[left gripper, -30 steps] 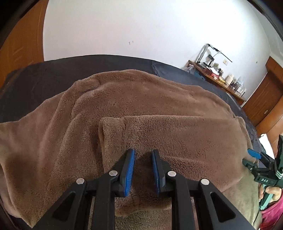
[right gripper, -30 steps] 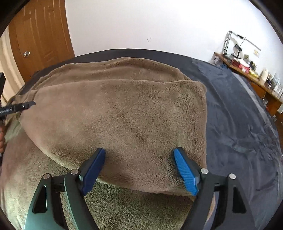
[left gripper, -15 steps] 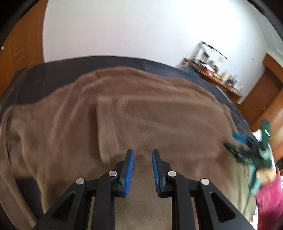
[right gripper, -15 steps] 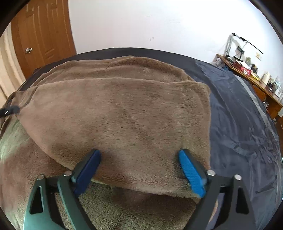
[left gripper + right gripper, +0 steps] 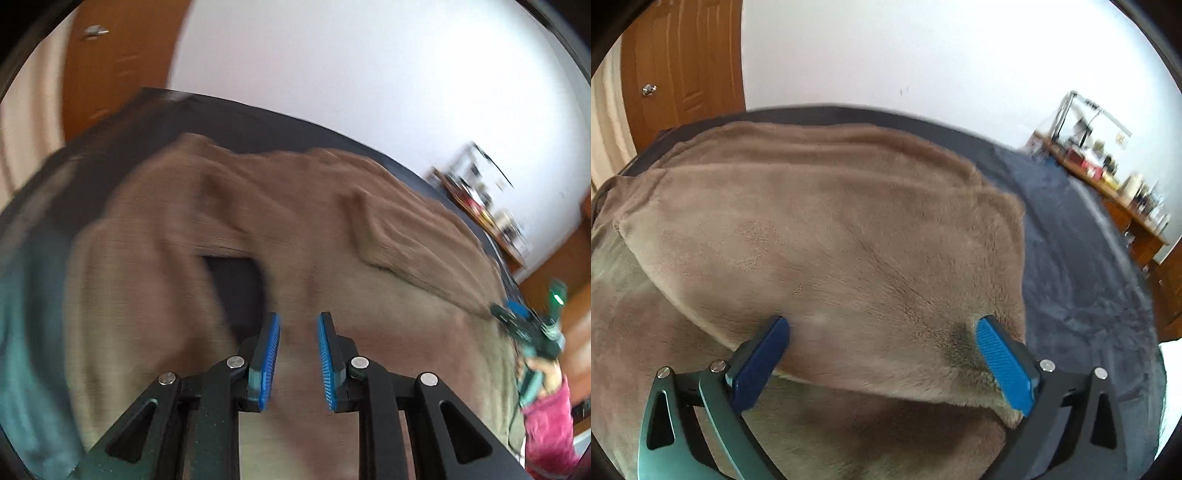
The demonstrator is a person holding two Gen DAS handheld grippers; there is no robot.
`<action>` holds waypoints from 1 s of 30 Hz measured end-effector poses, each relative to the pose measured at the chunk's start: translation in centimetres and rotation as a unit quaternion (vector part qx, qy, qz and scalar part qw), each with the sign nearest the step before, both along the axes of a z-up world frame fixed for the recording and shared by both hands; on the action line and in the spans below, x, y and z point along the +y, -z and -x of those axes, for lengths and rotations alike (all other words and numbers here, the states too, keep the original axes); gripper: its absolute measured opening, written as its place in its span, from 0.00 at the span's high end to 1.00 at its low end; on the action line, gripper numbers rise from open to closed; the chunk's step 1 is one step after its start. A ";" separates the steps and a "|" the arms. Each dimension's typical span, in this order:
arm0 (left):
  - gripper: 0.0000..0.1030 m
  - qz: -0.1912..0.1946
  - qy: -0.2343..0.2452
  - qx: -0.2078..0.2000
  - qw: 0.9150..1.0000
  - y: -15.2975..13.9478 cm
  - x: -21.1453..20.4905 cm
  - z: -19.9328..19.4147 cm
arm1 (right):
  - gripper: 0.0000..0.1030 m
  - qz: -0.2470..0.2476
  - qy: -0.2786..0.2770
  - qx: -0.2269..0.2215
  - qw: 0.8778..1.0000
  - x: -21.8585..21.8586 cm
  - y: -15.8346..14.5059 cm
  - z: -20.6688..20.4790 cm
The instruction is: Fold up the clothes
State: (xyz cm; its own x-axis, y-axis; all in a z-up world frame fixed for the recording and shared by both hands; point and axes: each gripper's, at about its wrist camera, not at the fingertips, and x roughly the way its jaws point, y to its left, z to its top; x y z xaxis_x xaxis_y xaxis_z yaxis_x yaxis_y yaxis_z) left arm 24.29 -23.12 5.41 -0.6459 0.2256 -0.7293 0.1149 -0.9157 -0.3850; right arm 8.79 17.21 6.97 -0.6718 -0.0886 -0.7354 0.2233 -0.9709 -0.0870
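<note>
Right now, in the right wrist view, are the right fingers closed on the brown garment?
No, the right gripper stands wide open above the brown fleece garment.

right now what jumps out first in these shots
A fluffy brown fleece garment spreads over the dark bedspread, its folded top layer filling the middle. The right claw hovers wide open over that fold's near edge. On the left, the garment frames a dark gap.

left gripper [image 5: 298, 360] tipped down, blue pads close together with nothing between, right gripper [image 5: 882, 363] tipped down, jaws spread wide
</note>
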 end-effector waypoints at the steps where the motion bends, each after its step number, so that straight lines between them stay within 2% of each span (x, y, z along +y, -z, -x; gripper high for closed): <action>1: 0.75 -0.001 -0.012 0.000 1.000 0.0 -1.0 -0.4 | 0.01 0.015 -0.018 0.012 1.000 -0.8 -0.8 -0.8; 2: 0.69 -0.002 -0.024 0.000 1.000 0.1 -1.9 -0.8 | 0.01 0.027 -0.045 0.023 0.998 -2.1 -1.7 -1.7; 5: 0.43 -0.019 -0.051 0.008 0.999 0.5 -4.0 -1.8 | 0.01 0.070 -0.128 0.033 0.989 -5.8 -3.6 -4.1; 7: 0.43 -0.042 -0.054 0.014 0.998 1.0 -4.8 -2.2 | 0.02 0.113 -0.195 0.014 0.974 -9.0 -4.2 -5.6; 9: 0.43 -0.046 -0.055 0.018 0.997 1.2 -4.9 -2.3 | 0.05 0.148 -0.253 -0.015 0.956 -12.2 -4.1 -6.7; 10: 0.43 -0.044 -0.054 0.020 0.997 1.3 -4.8 -2.3 | 0.10 0.160 -0.279 -0.031 0.946 -13.9 -4.0 -7.2; 13: 0.43 -0.035 -0.045 0.025 0.998 1.3 -4.2 -2.3 | 0.38 0.166 -0.346 -0.080 0.920 -19.1 -2.8 -8.7; 15: 0.43 -0.031 -0.040 0.028 0.998 1.3 -4.0 -2.3 | 0.41 0.155 -0.389 -0.111 0.902 -22.5 -1.7 -10.0; 16: 0.43 -0.034 -0.038 0.029 0.998 1.4 -4.1 -2.2 | 0.41 0.137 -0.406 -0.112 0.897 -23.7 -1.3 -10.9; 18: 0.43 -0.041 -0.037 0.031 0.998 1.4 -4.4 -2.2 | 0.41 0.100 -0.436 -0.108 0.888 -25.9 -0.6 -12.6; 22: 0.43 -0.059 -0.038 0.035 0.997 1.7 -5.1 -2.2 | 0.41 0.075 -0.470 -0.115 0.872 -28.6 0.1 -14.1; 25: 0.43 -0.070 -0.036 0.037 0.996 1.8 -5.5 -2.3 | 0.45 0.054 -0.480 -0.120 0.868 -30.0 0.7 -14.4; 30: 0.43 -0.073 -0.031 0.040 0.996 1.7 -5.6 -2.5 | 0.52 0.054 -0.478 -0.129 0.867 -31.3 1.3 -13.8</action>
State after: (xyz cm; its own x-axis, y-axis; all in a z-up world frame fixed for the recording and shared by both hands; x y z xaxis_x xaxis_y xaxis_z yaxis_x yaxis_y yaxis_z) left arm 26.79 -28.69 3.71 -0.7161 0.2831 -0.6380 0.1330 -0.8419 -0.5229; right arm 22.59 -14.05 5.64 -0.0672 -0.5918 -0.8033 0.9289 -0.3311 0.1662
